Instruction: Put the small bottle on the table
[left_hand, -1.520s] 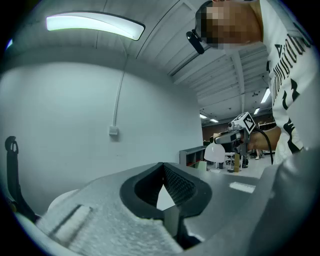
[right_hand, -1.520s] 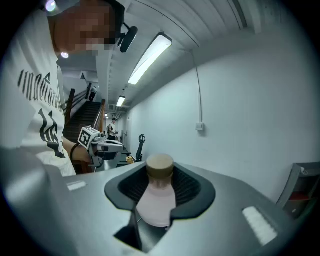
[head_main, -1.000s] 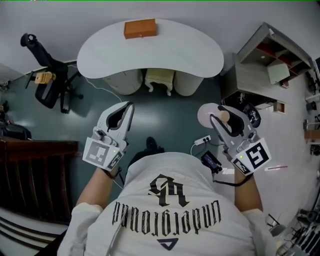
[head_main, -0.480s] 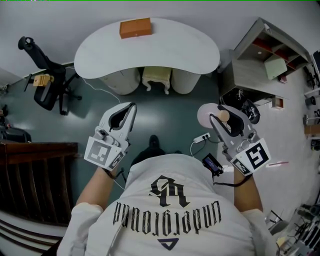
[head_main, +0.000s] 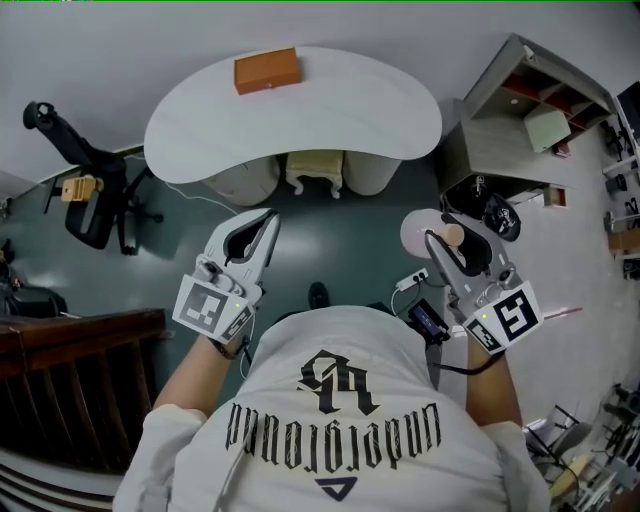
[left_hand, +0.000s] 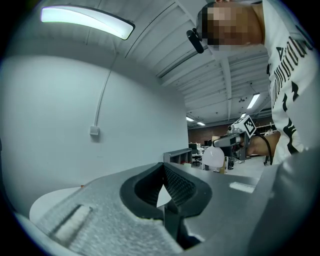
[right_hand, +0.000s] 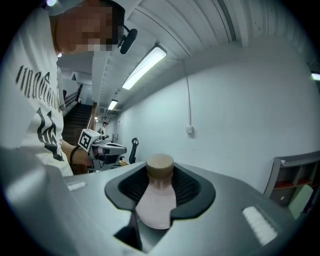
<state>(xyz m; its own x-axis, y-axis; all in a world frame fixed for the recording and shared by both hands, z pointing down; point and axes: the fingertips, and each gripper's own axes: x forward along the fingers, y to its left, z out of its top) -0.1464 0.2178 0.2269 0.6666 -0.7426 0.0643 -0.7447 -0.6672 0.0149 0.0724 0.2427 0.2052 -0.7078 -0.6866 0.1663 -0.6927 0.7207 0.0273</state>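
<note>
The small bottle (head_main: 421, 231) has a white body and a tan cap (head_main: 453, 235). It lies sideways in my right gripper (head_main: 441, 238), which is shut on its neck at chest height over the floor. In the right gripper view the bottle (right_hand: 156, 202) sits between the ribbed pads with its cap (right_hand: 160, 166) pointing away. My left gripper (head_main: 266, 222) is held level with it on the left, shut and empty (left_hand: 164, 192). The white kidney-shaped table (head_main: 340, 105) stands ahead, beyond both grippers.
An orange-brown box (head_main: 267, 71) lies on the table's far left part. A pale stool (head_main: 317, 166) stands under the table. A black office chair (head_main: 88, 185) is at the left, a grey shelf unit (head_main: 520, 125) at the right, and a dark wooden railing (head_main: 70, 375) near left.
The table and floor have shifted slightly in the head view as the person moves. Both grippers stay much the same, the right one still holding the bottle.
</note>
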